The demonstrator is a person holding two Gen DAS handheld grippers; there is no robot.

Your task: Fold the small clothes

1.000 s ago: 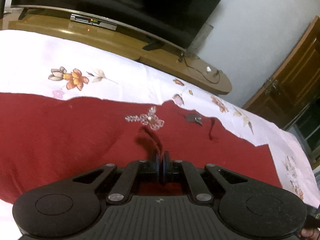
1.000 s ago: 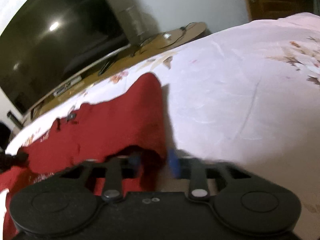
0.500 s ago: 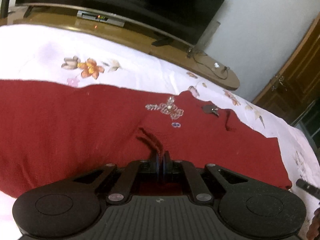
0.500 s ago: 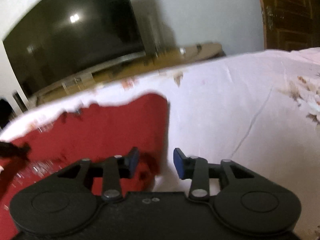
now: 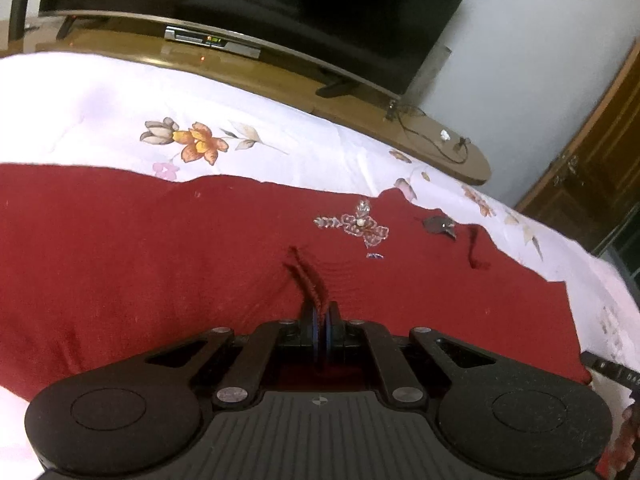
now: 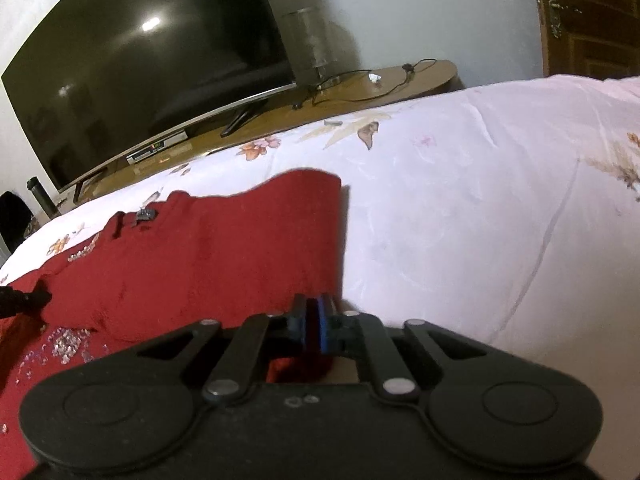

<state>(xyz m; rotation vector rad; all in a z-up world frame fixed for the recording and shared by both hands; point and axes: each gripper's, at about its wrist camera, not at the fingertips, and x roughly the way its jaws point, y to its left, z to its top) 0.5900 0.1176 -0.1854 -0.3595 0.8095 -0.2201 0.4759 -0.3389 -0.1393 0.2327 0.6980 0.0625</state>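
Observation:
A dark red garment (image 5: 160, 248) with beaded flower trim (image 5: 360, 226) lies spread on a white floral bedsheet (image 5: 280, 136). My left gripper (image 5: 321, 320) is shut on a pinched ridge of the red cloth near its middle. In the right wrist view the same garment (image 6: 224, 248) lies to the left, with its right edge running down to my right gripper (image 6: 316, 320), which is shut on that edge of the red cloth. The left gripper's tip (image 6: 24, 300) shows dark at the far left.
A large dark TV (image 5: 256, 4) stands on a low wooden stand (image 5: 440, 148) beyond the bed's far edge, with a set-top box (image 5: 212, 42) and cables. A wooden door (image 5: 600, 160) is at the right. White bedsheet (image 6: 480, 220) lies to the right of the garment.
My right gripper was open beside the garment's right edge and has closed on it. My left gripper stays shut on the cloth, and its view has shifted a little.

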